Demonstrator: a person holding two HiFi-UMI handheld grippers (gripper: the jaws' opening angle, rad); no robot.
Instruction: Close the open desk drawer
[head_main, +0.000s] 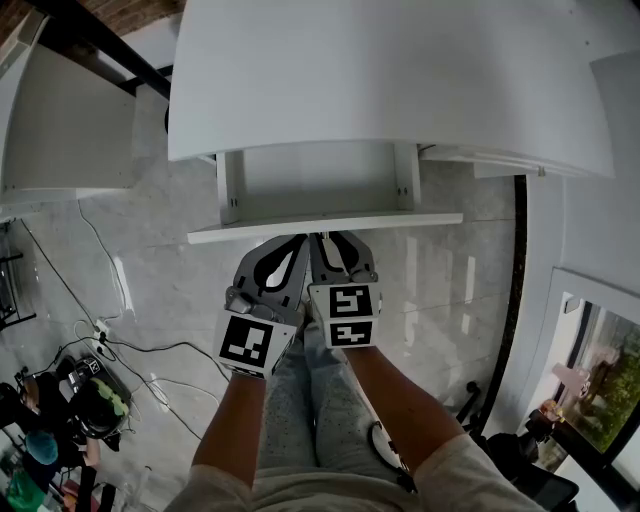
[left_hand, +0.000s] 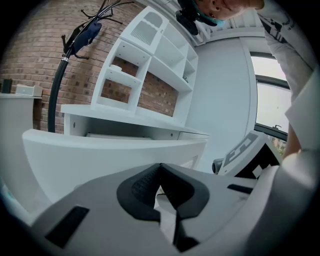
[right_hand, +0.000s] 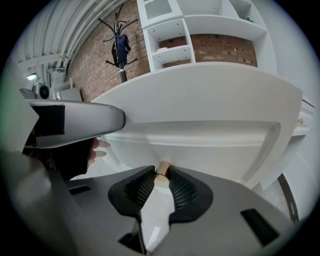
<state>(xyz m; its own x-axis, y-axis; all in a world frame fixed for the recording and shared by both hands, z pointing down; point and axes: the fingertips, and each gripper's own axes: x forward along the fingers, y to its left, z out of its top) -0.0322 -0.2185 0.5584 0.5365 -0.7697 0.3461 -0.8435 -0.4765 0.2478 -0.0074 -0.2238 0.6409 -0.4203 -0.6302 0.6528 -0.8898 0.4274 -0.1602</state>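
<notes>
**Drawer open, knob in hand, push not yet made**

I'm looking steeply down over the white desk top (head_main: 400, 70), and the drawer (head_main: 230, 185) is sticking well out from under the desk's front edge, with its bare white inside fully on show. So nothing of the closing is done so far; the whole travel is left.

Both tools are sitting side by side at the middle of the drawer front (head_main: 400, 222). In its own view, I'm seeing the right gripper (right_hand: 161, 175) with its two ribbed pads (right_hand: 182, 190) drawn in on the small brass knob (right_hand: 163, 167). They are pinching it from either side, so the jaws are standing only as far apart as the knob is wide. That's my hold on the drawer.

The left gripper (left_hand: 160, 167) is carrying nothing. Its pad tips are meeting, with only a slit of white showing lower down between them, and the drawer front is filling the view just ahead. From overhead the left gripper (head_main: 297, 243) is resting just beside the right gripper (head_main: 328, 240); whether it is actually touching the panel, I can't tell.

By my reckoning, what's remaining is a straight push on the knob toward the desk until the front panel is sitting flush under the edge. I'm watching for the drawer skewing on its runners, since the push comes from one central point.
</notes>
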